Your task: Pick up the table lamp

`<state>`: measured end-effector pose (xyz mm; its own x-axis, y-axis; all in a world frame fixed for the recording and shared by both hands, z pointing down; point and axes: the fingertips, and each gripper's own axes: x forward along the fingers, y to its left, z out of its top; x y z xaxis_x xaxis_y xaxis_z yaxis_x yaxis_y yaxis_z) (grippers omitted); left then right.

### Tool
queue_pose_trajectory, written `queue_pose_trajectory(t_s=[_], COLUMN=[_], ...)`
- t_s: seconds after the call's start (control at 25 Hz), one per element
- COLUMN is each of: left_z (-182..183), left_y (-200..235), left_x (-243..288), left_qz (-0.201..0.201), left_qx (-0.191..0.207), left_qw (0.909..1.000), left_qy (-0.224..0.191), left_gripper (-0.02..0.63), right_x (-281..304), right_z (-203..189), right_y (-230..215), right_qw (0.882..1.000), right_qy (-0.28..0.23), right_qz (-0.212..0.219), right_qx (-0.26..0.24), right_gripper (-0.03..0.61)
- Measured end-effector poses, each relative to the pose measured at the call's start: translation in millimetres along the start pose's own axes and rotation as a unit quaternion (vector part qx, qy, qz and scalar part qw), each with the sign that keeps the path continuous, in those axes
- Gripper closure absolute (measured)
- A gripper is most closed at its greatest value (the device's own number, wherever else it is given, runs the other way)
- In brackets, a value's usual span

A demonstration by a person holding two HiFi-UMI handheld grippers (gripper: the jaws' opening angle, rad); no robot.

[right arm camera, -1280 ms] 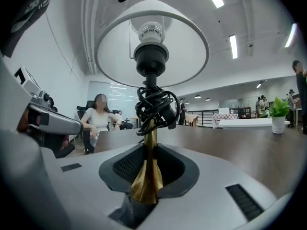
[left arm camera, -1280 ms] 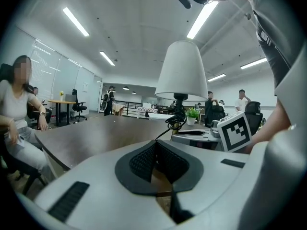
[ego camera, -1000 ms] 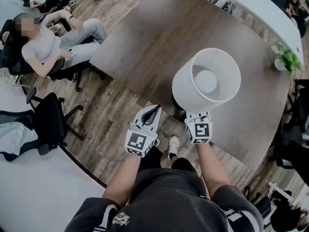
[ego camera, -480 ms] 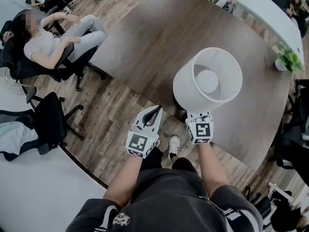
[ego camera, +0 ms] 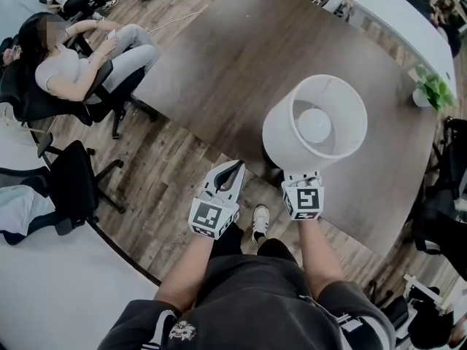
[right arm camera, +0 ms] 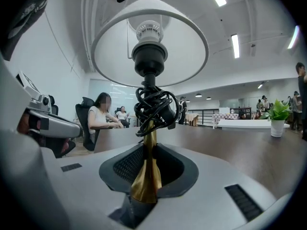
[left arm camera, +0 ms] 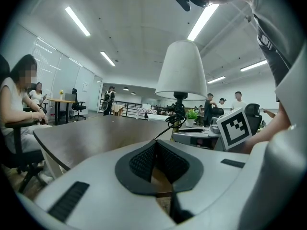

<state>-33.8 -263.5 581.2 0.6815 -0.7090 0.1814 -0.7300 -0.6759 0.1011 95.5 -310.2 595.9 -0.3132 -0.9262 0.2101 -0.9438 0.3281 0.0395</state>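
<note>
Brass is the material in the grip. The right gripper (right arm camera: 146,150) has its two black ribbed pads pressed on the flared lower part of the lamp's brass stem (right arm camera: 145,176), one pad on each side. The jaws stand part-way apart, held there by the width of the stem.

In the head view the right gripper (ego camera: 300,175) sits directly under the near rim of the shade, with its marker cube facing up. The left gripper (ego camera: 232,170) is just to the left of it, over the wooden floor (ego camera: 168,166) and clear of the lamp. In its own view the left gripper (left arm camera: 154,145) has its tips drawn together and nothing between them.

The table lamp (right arm camera: 148,47) rises upright straight out of the right jaws. A black cord (right arm camera: 153,107) is bundled round the stem just above the pads. Above that come the black socket, the bulb and the white shade.

From the left gripper view the table lamp (left arm camera: 180,71) stands ahead and slightly right, beside the right gripper's marker cube. From above, the table lamp (ego camera: 315,122) is at the near edge of the dark table (ego camera: 248,57). Its base is hidden under the shade, so I cannot tell whether it rests on the table top.

Further off, a small potted plant (ego camera: 432,87) stands at the table's right end. A black office chair (ego camera: 76,184) stands on the floor to the left. Beyond that chair a seated person (ego camera: 80,57) reclines in another one, well apart from the lamp.
</note>
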Motion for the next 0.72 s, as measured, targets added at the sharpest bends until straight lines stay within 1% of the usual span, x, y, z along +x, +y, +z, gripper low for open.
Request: queue_pose_trajectory(t_s=[0.2, 0.36, 0.52, 0.72], left_z=[8, 25, 42, 84], left_y=[-7, -7, -13, -14], left_x=[2, 12, 12, 28], left_qz=[-0.003, -0.005, -0.001, -0.011], left_qx=[-0.001, 0.004, 0.005, 0.021], left_qw=[1.0000, 0.9998, 0.9998, 0.9985], left_qy=[-0.004, -0.018, -0.020, -0.050], left_gripper=[0.604, 0.604, 0.604, 0.604], right_x=[-9, -12, -26, -33], right_z=[16, 39, 60, 105], right_y=[-4, -9, -6, -14], right_qw=[1.000, 1.000, 1.000, 1.000], right_qy=[-0.005, -0.012, 0.003, -0.009], right_qz=[0.001, 0.004, 0.019, 0.019], right_qx=[0.004, 0.000, 0.010, 0.013], right_gripper=[0.477, 0.477, 0.477, 0.477])
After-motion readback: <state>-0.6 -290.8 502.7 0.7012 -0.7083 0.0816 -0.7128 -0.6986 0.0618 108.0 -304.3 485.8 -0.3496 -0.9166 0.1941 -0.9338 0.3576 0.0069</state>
